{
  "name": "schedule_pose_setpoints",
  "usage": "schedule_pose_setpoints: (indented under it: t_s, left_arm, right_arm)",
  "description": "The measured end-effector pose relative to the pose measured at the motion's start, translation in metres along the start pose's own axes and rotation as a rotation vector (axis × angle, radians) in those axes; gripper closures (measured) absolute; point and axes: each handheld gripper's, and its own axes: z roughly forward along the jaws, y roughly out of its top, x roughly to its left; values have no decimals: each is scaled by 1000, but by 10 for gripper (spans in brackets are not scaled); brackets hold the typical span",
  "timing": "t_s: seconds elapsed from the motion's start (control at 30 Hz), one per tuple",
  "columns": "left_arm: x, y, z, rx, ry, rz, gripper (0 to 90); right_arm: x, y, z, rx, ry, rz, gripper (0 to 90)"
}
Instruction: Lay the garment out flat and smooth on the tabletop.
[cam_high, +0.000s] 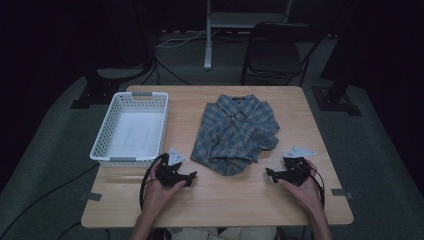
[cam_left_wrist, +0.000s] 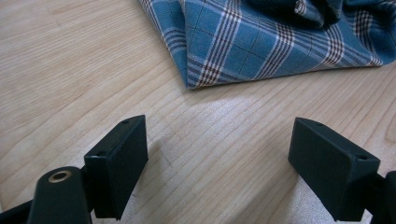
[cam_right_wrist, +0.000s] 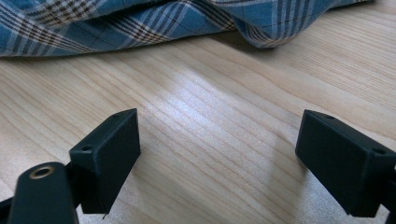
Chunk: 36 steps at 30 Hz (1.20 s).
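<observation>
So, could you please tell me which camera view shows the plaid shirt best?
The high view shows it best: the whole plaid shirt lies crumpled on the table, right of the white basket. The left gripper view catches just one folded corner, and the right gripper view just its near edge, both beyond open jaws.

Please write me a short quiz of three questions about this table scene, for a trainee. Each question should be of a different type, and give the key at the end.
1. True or false: the plaid shirt lies inside the white basket.
2. Multiple choice: the left hand-held gripper is A) shut on the shirt, B) open above bare table, C) inside the basket.
3. Short answer: on which side of the shirt does the basket stand in the high view?

Key
1. False: the shirt lies on the wooden table, beside the basket.
2. B: its jaws stand apart, with nothing between them.
3. On the left.
</observation>
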Motion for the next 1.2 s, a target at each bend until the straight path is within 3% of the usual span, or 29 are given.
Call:
schedule_pose_setpoints:
  t_s: [0.6, 0.83, 1.2]
  left_arm:
    - [0, 0, 0, 0, 0, 0, 203]
    - [0, 0, 0, 0, 0, 0, 203]
    - [0, 0, 0, 0, 0, 0, 203]
  right_arm:
    - [0, 0, 0, -3, 12, -8, 147]
    - [-2, -1, -3, -40, 27, 9, 218]
    - [1, 3, -3, -47, 15, -2, 281]
